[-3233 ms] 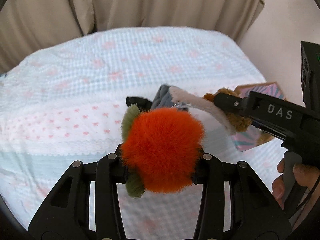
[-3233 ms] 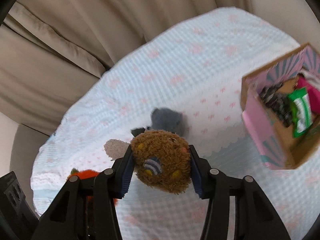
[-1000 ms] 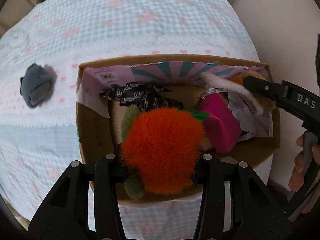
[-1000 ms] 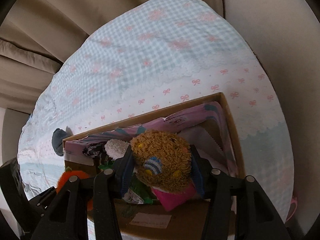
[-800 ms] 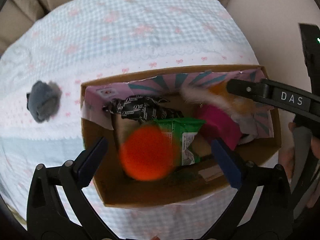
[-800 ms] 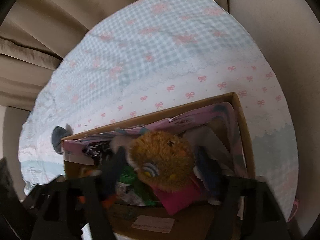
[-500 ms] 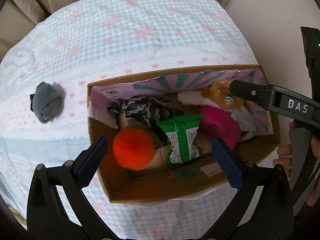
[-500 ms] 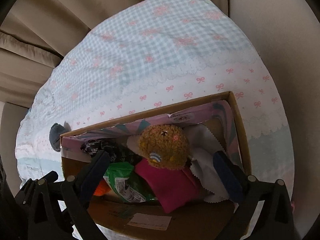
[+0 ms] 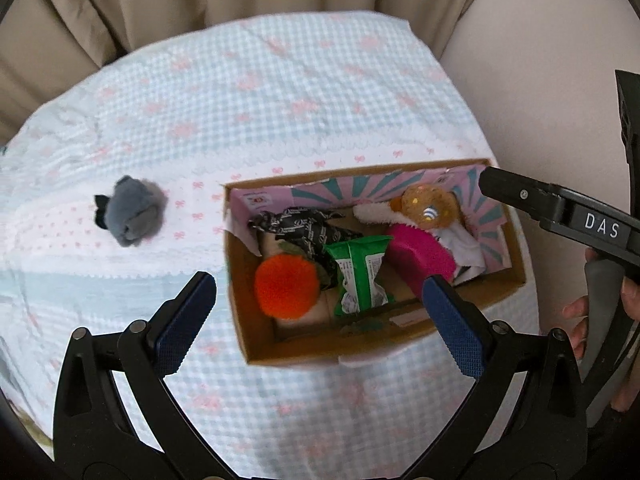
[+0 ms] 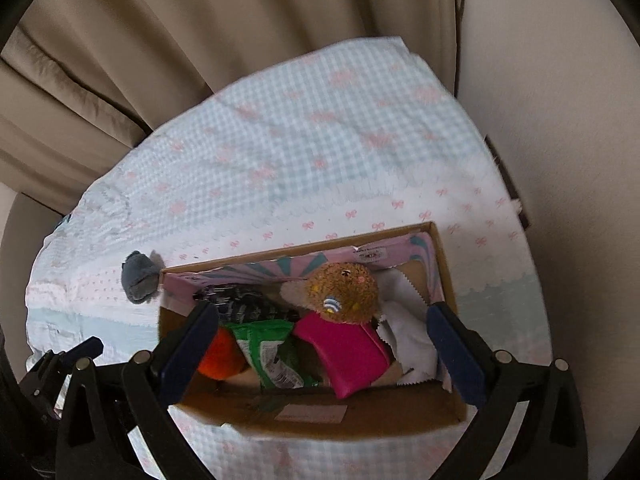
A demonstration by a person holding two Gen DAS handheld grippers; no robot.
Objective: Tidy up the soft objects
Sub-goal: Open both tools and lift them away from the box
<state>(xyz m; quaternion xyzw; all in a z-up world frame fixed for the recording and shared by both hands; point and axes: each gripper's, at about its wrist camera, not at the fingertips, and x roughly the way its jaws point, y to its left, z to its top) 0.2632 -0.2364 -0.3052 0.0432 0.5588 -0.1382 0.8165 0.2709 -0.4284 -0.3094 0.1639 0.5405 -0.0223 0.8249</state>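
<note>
With both grippers, left gripper (image 9: 320, 316) and right gripper (image 10: 322, 344), released and empty above the box (image 9: 376, 348), the grey plush (image 9: 130, 216) left of it looks squashy and might slip from a shallow pinch.

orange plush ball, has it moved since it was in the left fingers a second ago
Yes. The orange plush ball has dropped out of the fingers and lies inside the cardboard box, at its left end beside the green packet.

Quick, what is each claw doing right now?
Left claw: open, holding nothing.
Right claw: open, holding nothing.

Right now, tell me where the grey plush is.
The grey plush lies on the checked cloth, outside the cardboard box, off its left end in both wrist views.
</note>
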